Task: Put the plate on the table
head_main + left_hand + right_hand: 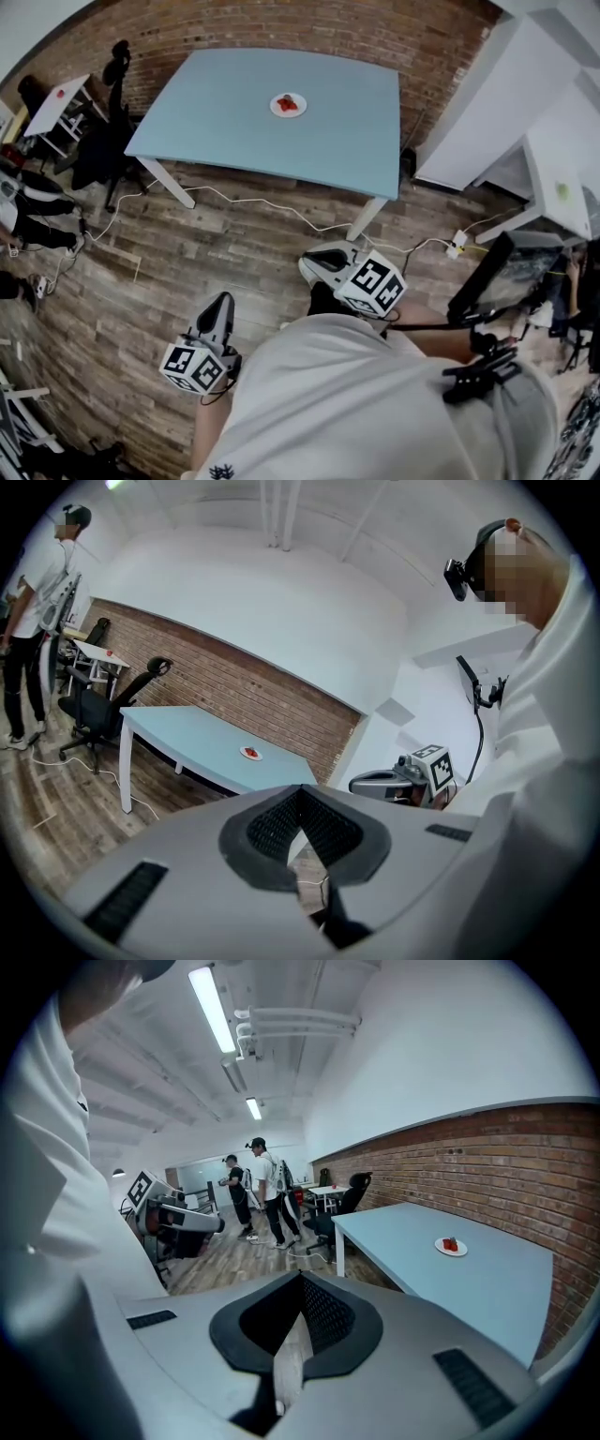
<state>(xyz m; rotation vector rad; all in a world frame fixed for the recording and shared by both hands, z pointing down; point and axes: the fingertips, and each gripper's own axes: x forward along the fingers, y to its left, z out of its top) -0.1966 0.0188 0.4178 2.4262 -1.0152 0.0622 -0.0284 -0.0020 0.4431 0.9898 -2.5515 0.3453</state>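
Observation:
A small white plate carrying something red sits on the light blue table, toward its far side. Both grippers hang over the wooden floor well short of the table. My left gripper is low at the left and my right gripper is closer to the table leg. Looking along the left gripper, its jaws meet with nothing between them, and the plate lies far ahead. The right gripper is also shut and empty, with the plate off to its right on the table.
White cables trail over the floor by the table legs. A black office chair stands at the table's left end. White desks and a monitor are on the right. Two people stand farther back, and a brick wall runs behind the table.

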